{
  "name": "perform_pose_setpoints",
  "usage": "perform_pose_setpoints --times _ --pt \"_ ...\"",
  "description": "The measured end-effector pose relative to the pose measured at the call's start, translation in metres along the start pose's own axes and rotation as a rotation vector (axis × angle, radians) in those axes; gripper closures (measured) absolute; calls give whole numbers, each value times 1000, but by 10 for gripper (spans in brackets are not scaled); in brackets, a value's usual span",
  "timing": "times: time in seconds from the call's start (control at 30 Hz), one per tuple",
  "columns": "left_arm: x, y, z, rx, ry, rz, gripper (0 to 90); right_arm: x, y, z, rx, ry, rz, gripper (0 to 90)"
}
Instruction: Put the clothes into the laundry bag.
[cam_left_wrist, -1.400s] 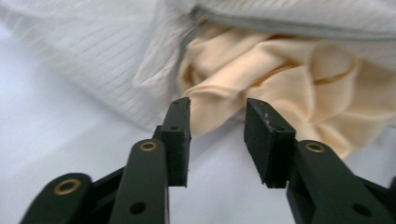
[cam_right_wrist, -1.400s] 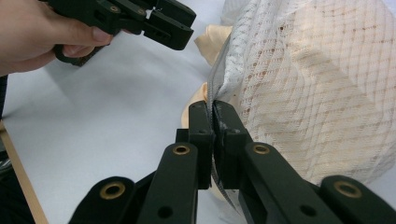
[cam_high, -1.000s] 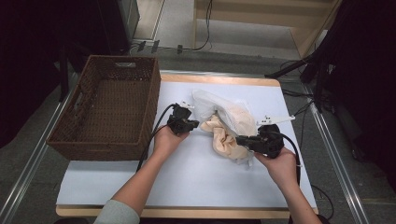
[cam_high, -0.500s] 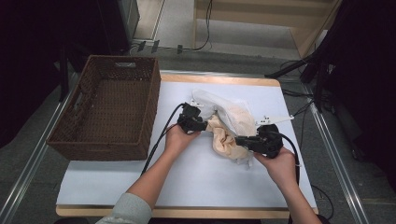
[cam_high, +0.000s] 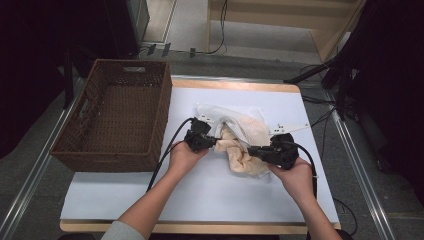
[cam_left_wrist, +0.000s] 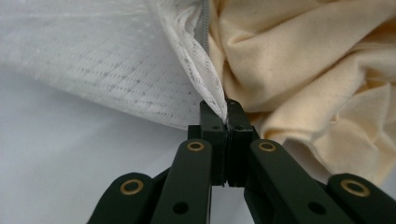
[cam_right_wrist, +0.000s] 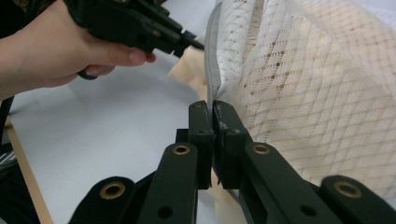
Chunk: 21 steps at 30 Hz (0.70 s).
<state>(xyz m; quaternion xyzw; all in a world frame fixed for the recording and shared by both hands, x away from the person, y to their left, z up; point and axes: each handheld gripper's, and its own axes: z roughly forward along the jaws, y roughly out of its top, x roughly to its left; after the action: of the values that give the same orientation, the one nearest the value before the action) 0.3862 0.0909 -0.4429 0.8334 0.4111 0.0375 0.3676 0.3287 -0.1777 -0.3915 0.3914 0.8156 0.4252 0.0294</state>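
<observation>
A white mesh laundry bag (cam_high: 250, 125) lies mid-table with a cream cloth (cam_high: 239, 152) partly inside it and spilling from its open mouth. My left gripper (cam_high: 216, 140) is shut on the bag's zippered edge (cam_left_wrist: 215, 98), with the cream cloth (cam_left_wrist: 308, 70) just to its right. My right gripper (cam_high: 250, 150) is shut on the opposite zippered rim (cam_right_wrist: 214, 88), the mesh (cam_right_wrist: 317, 84) hanging over the cloth behind it. In the right gripper view the left gripper (cam_right_wrist: 198, 44) and its hand sit at the upper left.
A brown wicker basket (cam_high: 75, 150) stands at the table's left, close to the left hand. The table (cam_high: 125, 200) is covered in white, with a wooden edge at front. Cables trail from both grippers. A small white tag (cam_high: 290, 127) lies right of the bag.
My left gripper moved right from beside the bag to the bag's mouth and shut on its zippered edge. The right gripper has held its place.
</observation>
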Motion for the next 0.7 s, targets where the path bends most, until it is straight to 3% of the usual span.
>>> perform_pose_setpoints --times 0.2,0.33,0.7 --pt "-5 -27 -20 6 -3 29 900 11 3 0 -12 7 -28 879" --pt "-7 -43 -29 12 -11 18 899 16 5 0 -16 12 -34 879" --pt "-23 -77 -44 21 -30 23 898 15 8 -6 -44 -3 -45 882"
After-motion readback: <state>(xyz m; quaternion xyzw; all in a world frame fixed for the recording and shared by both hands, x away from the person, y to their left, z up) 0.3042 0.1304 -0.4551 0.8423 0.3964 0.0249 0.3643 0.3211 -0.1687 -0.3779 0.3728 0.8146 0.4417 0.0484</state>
